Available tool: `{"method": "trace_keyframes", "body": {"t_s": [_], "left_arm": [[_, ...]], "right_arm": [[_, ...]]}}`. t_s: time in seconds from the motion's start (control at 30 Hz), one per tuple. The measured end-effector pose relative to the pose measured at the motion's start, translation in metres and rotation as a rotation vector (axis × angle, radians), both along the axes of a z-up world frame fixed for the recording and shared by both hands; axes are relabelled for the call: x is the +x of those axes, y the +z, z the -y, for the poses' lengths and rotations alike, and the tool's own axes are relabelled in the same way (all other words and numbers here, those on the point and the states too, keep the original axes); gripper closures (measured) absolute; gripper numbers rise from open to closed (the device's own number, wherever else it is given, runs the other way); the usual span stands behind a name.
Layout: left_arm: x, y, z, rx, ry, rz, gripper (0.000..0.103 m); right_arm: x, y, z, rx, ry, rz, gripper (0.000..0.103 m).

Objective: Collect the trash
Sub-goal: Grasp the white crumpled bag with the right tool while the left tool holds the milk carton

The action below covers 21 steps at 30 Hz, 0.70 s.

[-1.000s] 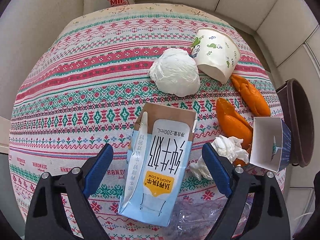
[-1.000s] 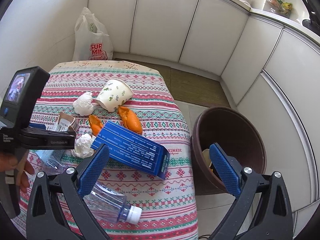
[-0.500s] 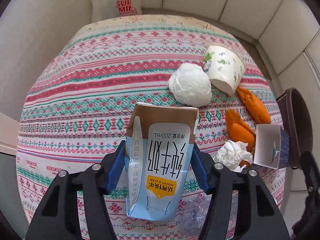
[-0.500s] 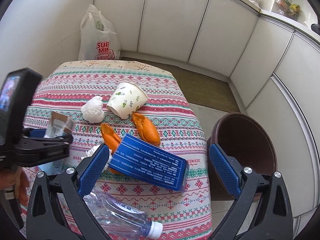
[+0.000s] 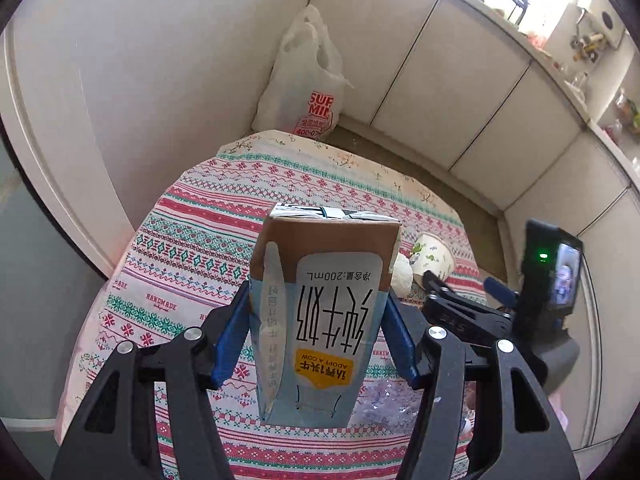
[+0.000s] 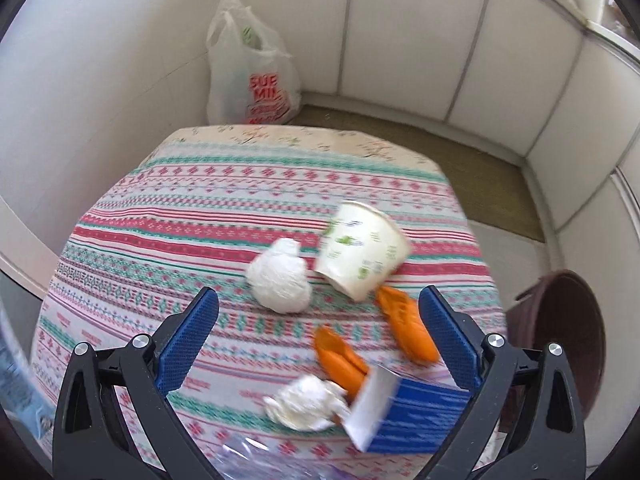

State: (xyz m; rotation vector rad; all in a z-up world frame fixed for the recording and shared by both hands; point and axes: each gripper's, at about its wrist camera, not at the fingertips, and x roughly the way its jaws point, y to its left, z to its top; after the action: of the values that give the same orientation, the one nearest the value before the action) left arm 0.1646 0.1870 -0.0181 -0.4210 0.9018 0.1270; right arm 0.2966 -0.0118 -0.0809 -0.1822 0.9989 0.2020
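Note:
My left gripper (image 5: 316,338) is shut on a light-blue and brown milk carton (image 5: 320,312) and holds it up above the patterned tablecloth (image 5: 192,256). My right gripper (image 6: 320,340) is open and empty above the table, over two orange peels (image 6: 340,354), a crumpled tissue (image 6: 306,402) and a blue box (image 6: 412,416). A white paper ball (image 6: 280,278) and a tipped paper cup (image 6: 362,250) lie just beyond. A clear plastic bottle (image 6: 256,460) lies at the near edge. The brown bin (image 6: 568,344) stands on the floor to the right.
A white shopping bag (image 6: 250,76) with red print stands on the floor behind the table, against the white wall. White cabinet doors (image 6: 400,36) line the back and right. The right gripper's body and its screen (image 5: 560,276) show at the right of the left wrist view.
My left gripper closed on the milk carton and lifted it off the table, tilting upward. My right gripper swung left from the bin side to over the peels and box.

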Motion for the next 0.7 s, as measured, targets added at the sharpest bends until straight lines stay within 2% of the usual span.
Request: {"method": "trace_keyframes", "body": {"t_s": [0.17,0.27,0.3,0.47,0.57,0.63,0.7], "left_arm": [[0.002,0.008,-0.013,-0.032,0.019,0.023,0.043],[0.000,0.009,-0.013,-0.040,0.019,0.026,0.043],[-0.001,0.010,-0.013,-0.041,0.018,0.030,0.043],[-0.003,0.015,-0.012,-0.009,0.017,0.052,0.043],[-0.004,0.015,-0.015,-0.015,0.015,0.054,0.043],[-0.004,0.015,-0.017,-0.018,0.020,0.050,0.043],[-0.004,0.013,-0.020,-0.026,0.023,0.045,0.043]], "right_arm": [[0.021,-0.020,-0.033,-0.073,0.047,-0.034,0.009],[0.033,-0.035,-0.044,-0.082,0.040,-0.086,0.021],[0.036,-0.040,-0.047,-0.079,0.033,-0.105,0.025],[0.047,-0.058,-0.053,-0.070,0.007,-0.169,0.026],[0.051,-0.068,-0.050,-0.051,-0.009,-0.211,0.029],[0.052,-0.074,-0.048,-0.052,-0.021,-0.217,0.030],[0.053,-0.076,-0.047,-0.052,-0.028,-0.209,0.036]]}}
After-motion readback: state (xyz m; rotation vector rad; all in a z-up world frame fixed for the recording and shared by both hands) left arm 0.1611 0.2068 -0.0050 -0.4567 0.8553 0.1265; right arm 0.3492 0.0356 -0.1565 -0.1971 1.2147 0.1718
